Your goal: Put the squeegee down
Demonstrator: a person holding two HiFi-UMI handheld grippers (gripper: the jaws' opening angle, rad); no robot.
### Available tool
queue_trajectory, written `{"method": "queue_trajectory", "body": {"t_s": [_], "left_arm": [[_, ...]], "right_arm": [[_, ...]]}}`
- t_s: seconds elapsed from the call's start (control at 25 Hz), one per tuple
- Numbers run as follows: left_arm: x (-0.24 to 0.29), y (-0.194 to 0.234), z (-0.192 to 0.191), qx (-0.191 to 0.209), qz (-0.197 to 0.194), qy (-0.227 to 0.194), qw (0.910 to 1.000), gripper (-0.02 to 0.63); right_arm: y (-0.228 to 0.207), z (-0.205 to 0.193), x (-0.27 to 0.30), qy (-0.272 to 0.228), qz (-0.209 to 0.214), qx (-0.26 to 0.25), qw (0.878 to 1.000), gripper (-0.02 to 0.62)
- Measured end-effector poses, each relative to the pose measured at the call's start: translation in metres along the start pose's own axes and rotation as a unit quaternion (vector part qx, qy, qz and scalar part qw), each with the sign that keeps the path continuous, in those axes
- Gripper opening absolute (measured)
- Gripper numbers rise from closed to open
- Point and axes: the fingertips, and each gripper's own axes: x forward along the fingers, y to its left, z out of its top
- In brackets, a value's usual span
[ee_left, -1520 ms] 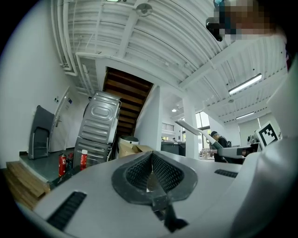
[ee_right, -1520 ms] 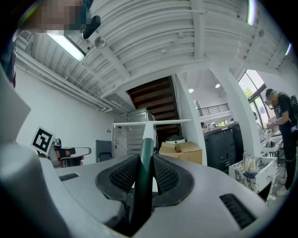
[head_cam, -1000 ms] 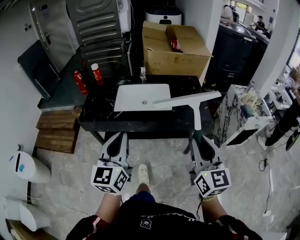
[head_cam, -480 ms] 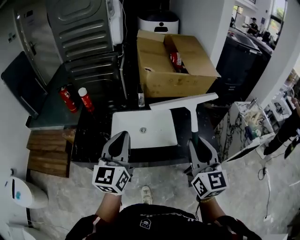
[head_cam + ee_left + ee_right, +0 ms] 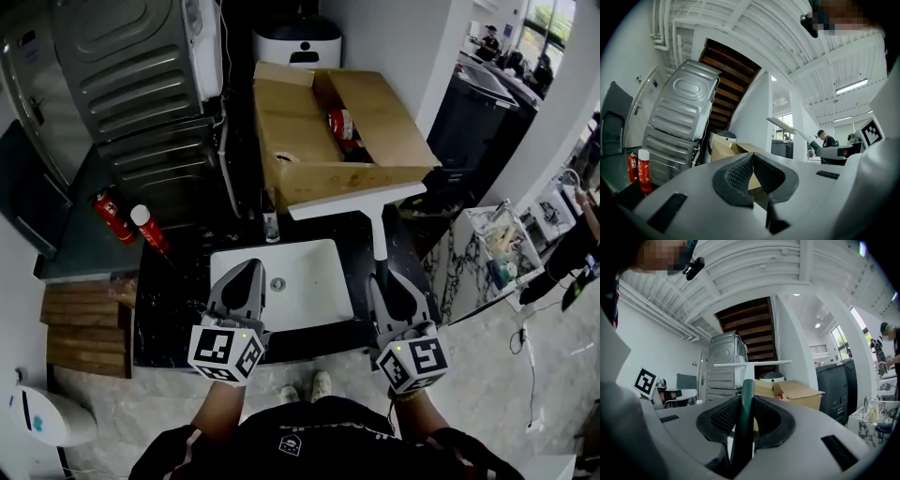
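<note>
A white squeegee (image 5: 374,214) with a dark green grip sticks out forward from my right gripper (image 5: 382,278), whose jaws are shut on that grip. Its long blade (image 5: 357,201) hangs crosswise over the back of a black marble counter (image 5: 183,281), in front of a cardboard box. In the right gripper view the green handle (image 5: 745,413) runs up between the pads to the blade (image 5: 752,363). My left gripper (image 5: 246,272) hovers over the white sink basin (image 5: 300,281), shut with nothing in it; its pads (image 5: 740,171) meet at the tips.
An open cardboard box (image 5: 328,131) stands behind the counter, a grey ribbed appliance (image 5: 131,66) to its left. Two red spray cans (image 5: 150,230) sit at the counter's left end. A small bottle (image 5: 271,225) stands behind the sink. A marble side stand (image 5: 506,248) is at the right.
Both grippers and the person have come forward to the counter. The grippers now hang over the sink and the squeegee blade reaches the box's front.
</note>
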Motion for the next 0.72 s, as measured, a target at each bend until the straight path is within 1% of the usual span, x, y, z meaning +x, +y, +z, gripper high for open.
{"method": "queue_trajectory", "body": {"t_s": [0.2,0.36,0.52,0.72], "left_arm": [[0.053,-0.011,-0.01,-0.002,-0.015,0.008,0.9999,0.015],[0.101,-0.02,-0.036,-0.006,-0.021,0.021,0.9996,0.015],[0.144,-0.033,-0.078,-0.02,-0.032,0.05,0.998,0.015],[0.183,-0.043,-0.128,-0.03,-0.037,0.091,0.9947,0.015]], "right_arm": [[-0.034,-0.003,0.028,0.005,-0.005,0.005,1.0,0.123],[-0.066,-0.026,0.05,0.024,-0.014,0.022,0.999,0.123],[-0.103,-0.076,0.075,0.077,-0.034,0.044,0.996,0.123],[-0.146,-0.155,0.106,0.159,-0.052,0.064,0.984,0.123]]}}
